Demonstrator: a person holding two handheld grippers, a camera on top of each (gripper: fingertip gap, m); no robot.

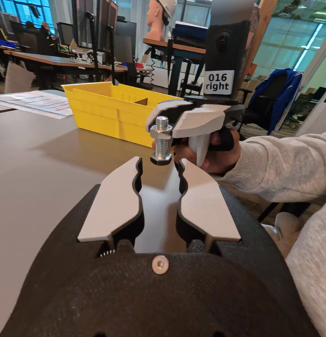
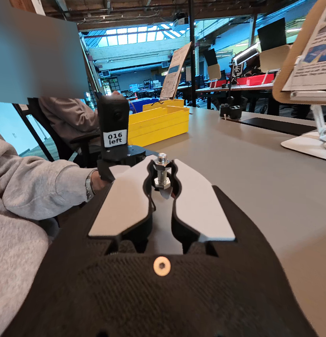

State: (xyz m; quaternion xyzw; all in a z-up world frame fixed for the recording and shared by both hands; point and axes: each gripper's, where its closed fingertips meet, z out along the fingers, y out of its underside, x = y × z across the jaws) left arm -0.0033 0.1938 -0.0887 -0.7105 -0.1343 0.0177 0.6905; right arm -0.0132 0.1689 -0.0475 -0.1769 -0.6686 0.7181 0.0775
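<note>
My right gripper [image 2: 161, 165] is shut on a hex nut [image 2: 161, 166] threaded on a steel bolt [image 2: 160, 176]. The bolt hangs upright, head down, a little above the grey table [image 2: 249, 164]. In the left wrist view the right gripper [image 1: 162, 130] holds the nut [image 1: 161, 129] in front of me, and the bolt head [image 1: 160, 159] sits just beyond my left gripper [image 1: 160, 163]. The left gripper is open and empty, with its tips either side of the bolt head. One left fingertip [image 2: 166, 194] shows under the bolt head in the right wrist view.
A yellow divided bin [image 1: 104, 113] stands on the table behind the bolt and also shows in the right wrist view [image 2: 158, 122]. A printed sheet [image 1: 36, 104] lies far left. A document stand [image 2: 308, 144] and small black items [image 2: 230, 111] stand at the right. A person's grey sleeves flank both grippers. Spacing between my two grippers at the tips: around 4 cm.
</note>
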